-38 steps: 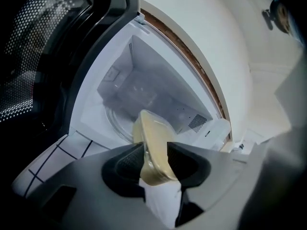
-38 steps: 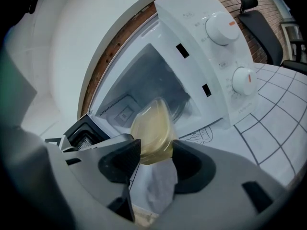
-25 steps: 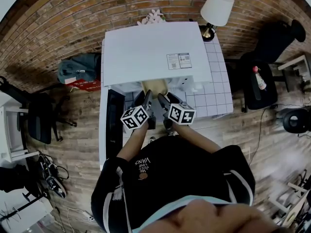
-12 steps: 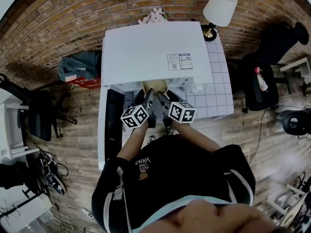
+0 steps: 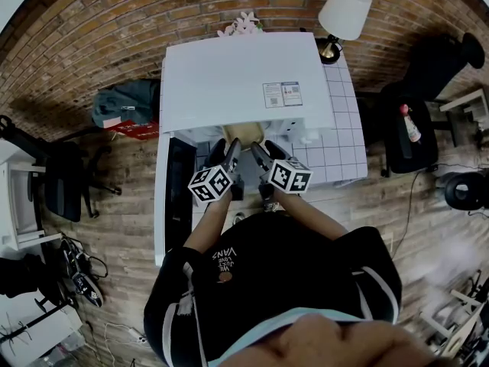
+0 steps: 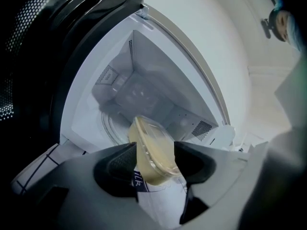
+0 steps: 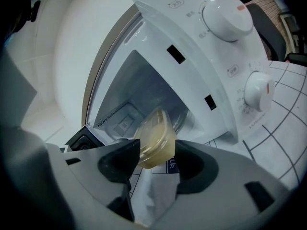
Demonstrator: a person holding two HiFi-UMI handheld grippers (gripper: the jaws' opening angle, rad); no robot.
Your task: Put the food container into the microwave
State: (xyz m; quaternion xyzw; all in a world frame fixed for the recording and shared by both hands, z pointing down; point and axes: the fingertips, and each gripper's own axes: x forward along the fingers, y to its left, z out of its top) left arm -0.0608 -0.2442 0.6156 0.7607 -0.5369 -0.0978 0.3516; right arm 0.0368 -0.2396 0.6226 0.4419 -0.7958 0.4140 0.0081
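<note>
The food container (image 5: 243, 133), a clear tub of pale yellow food with a lid, is at the mouth of the white microwave (image 5: 244, 82). Both grippers reach into the opening side by side. In the left gripper view the container (image 6: 153, 152) lies between the jaws of my left gripper (image 6: 156, 159), which have just been opening and stand wide. In the right gripper view my right gripper (image 7: 158, 155) has its pads against the sides of the container (image 7: 156, 138). Behind it are the white cavity (image 6: 134, 95) and the glass turntable (image 6: 112, 123).
The microwave door (image 5: 179, 197) hangs open to the left, dark in the left gripper view (image 6: 38, 42). Two dials (image 7: 225, 13) sit on the panel right of the opening. The microwave stands on a white tiled table (image 5: 336, 151) with a lamp (image 5: 344, 10) at its back corner.
Both hands stay almost where they were at the microwave's mouth. Less of the container shows below the microwave's top edge than a second ago.
</note>
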